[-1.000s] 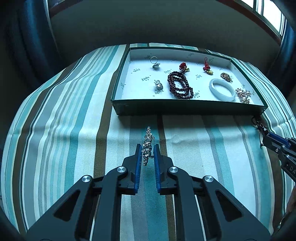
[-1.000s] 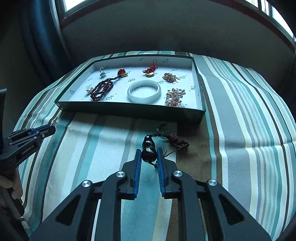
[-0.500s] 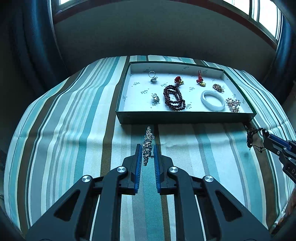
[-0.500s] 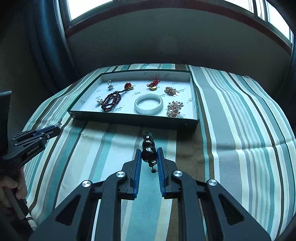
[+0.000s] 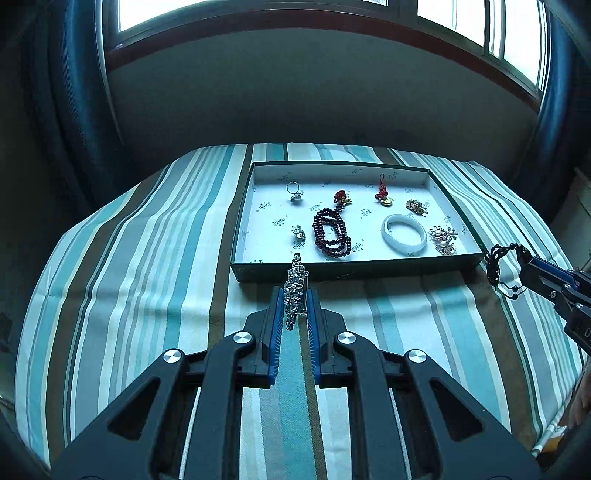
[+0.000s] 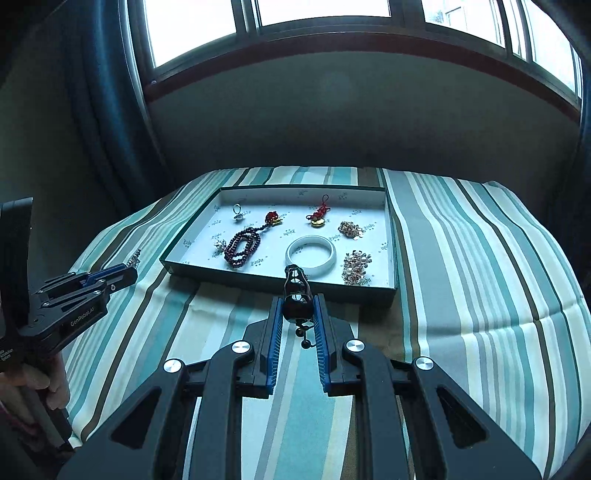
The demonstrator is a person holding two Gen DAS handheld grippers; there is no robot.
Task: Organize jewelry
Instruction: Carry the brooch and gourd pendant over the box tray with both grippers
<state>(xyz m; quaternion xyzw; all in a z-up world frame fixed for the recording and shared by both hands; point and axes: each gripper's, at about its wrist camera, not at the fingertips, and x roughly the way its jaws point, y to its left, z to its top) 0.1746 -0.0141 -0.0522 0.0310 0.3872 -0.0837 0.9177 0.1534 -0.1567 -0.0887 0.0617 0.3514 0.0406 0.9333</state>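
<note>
My left gripper [image 5: 295, 295] is shut on a silver crystal brooch [image 5: 295, 286] and holds it in the air before the near wall of the green jewelry box [image 5: 347, 267]. My right gripper [image 6: 298, 306] is shut on a dark gourd pendant [image 6: 296, 304] with a dangling cord, also raised near the box [image 6: 280, 282]. The box holds a dark red bead bracelet [image 5: 331, 234], a white bangle [image 5: 403, 239], a ring [image 5: 294, 190], red charms [image 5: 383, 192] and pearl clusters [image 5: 443, 240]. The right gripper shows at the right of the left wrist view [image 5: 524, 262].
A striped teal, white and brown cloth [image 5: 147, 258] covers the table. A dark wall and a window [image 6: 321, 11] stand behind, with dark blue curtains [image 6: 110, 92] at the sides. The left gripper [image 6: 129, 275] and a hand [image 6: 55, 384] show at the left of the right wrist view.
Both grippers have risen and drawn back from the table, each lifting its piece off the cloth. The box now looks smaller and farther away, and more window shows.
</note>
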